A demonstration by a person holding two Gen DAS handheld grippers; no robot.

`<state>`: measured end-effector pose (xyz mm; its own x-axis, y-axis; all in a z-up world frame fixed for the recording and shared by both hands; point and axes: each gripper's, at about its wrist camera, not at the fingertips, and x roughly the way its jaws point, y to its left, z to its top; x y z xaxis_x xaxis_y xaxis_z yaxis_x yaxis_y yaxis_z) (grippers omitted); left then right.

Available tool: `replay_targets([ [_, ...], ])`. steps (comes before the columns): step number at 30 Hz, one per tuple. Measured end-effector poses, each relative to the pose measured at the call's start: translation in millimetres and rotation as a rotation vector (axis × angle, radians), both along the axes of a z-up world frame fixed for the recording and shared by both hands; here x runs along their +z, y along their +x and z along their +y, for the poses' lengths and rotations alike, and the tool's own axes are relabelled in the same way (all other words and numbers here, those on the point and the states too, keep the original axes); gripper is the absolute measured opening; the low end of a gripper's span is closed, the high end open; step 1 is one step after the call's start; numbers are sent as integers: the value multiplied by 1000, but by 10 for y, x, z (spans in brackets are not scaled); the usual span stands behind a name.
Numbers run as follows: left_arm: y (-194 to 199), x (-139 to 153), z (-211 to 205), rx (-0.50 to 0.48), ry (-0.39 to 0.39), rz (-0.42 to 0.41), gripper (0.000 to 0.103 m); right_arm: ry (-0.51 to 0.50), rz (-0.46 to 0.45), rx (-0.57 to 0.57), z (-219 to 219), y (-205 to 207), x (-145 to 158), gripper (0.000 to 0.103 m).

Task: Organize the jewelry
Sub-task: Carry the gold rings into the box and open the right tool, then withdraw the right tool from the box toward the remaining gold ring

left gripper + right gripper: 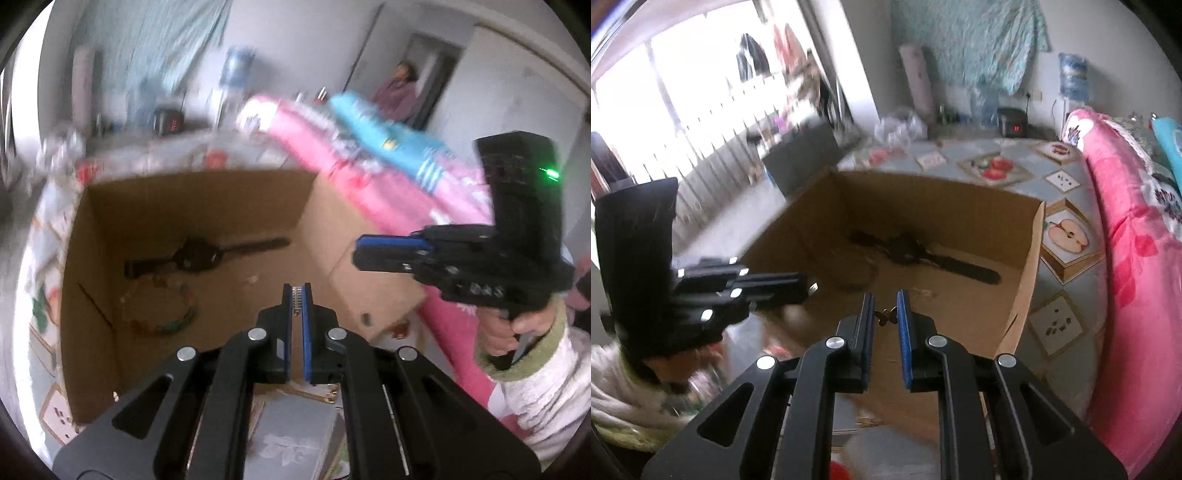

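An open cardboard box point(110, 206) sits on the bed; it also shows in the right wrist view point(1030, 243). Inside lie a black watch point(207, 253) and a coloured bead bracelet point(166, 321). The watch also shows in the right wrist view point(923, 254). My left gripper point(296, 291) is shut on a small silver toothed clip point(296, 297) above the box. My right gripper point(886, 306) holds a small gold butterfly-shaped piece point(885, 316) between its narrowly parted fingers, over the box's near edge. Each gripper shows in the other's view, the right one point(360, 249) and the left one point(805, 286).
The bed has a blue fruit-print sheet point(997, 166). Folded pink point(1126, 258) and blue point(388, 136) blankets lie along the right. A grey flat box point(291, 439) lies under my left gripper. A clock point(1012, 125) and water bottle stand at the far wall. A person point(399, 92) stands in a doorway.
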<state>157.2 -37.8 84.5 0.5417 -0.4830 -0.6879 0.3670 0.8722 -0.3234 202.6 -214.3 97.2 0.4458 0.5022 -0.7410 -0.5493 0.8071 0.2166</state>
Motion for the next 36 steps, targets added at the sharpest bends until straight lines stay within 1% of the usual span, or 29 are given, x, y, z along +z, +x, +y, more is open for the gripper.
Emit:
replay_targets([
  [3, 279, -170, 35, 5, 20, 85, 4, -92, 33, 27, 106, 178, -149, 13],
  [6, 448, -328, 45, -1, 20, 167, 4, -172, 55, 45, 185, 310, -271, 13],
  [9, 532, -414, 10, 6, 38, 208, 4, -230, 46, 63, 237, 376, -343, 14],
  [10, 554, -431, 5, 9, 38, 219, 6, -235, 43, 64, 237, 377, -342, 16],
  [11, 573, -446, 3, 9, 34, 236, 11, -234, 36, 63, 225, 392, -336, 19],
  [12, 582, -453, 17, 10, 21, 243, 12, -225, 30, 59, 206, 400, -324, 24],
  [18, 609, -437, 47, 33, 17, 229, 14, -148, -10, 28, 61, 423, -176, 25],
  [20, 597, -407, 48, 36, 24, 211, 14, -120, -18, 11, 2, 445, -122, 25],
  [22, 541, -337, 52, 34, 24, 174, 14, -71, -19, -4, -81, 452, -56, 25],
  [23, 520, -302, 52, 35, 23, 164, 17, -36, -19, -15, -139, 446, -10, 25],
  [25, 436, -199, 81, 40, 14, 119, 20, 26, -19, -27, -241, 423, 78, 25],
  [28, 266, -15, 145, 49, -15, 38, 21, 123, -34, -42, -387, 304, 242, 25],
  [29, 202, 40, 171, 52, -22, 14, 21, 150, -47, -44, -430, 225, 303, 25],
  [31, -12, 181, 256, 61, -45, -61, 22, 182, -77, -47, -488, 51, 405, 25],
  [33, -221, 273, 347, 74, -54, -125, 23, 213, -126, -36, -551, -220, 504, 25],
  [35, -412, 335, 421, 78, -66, -171, 27, 235, -164, -23, -609, -496, 533, 28],
  [36, -539, 350, 469, 80, -73, -194, 28, 241, -176, -22, -636, -603, 528, 30],
])
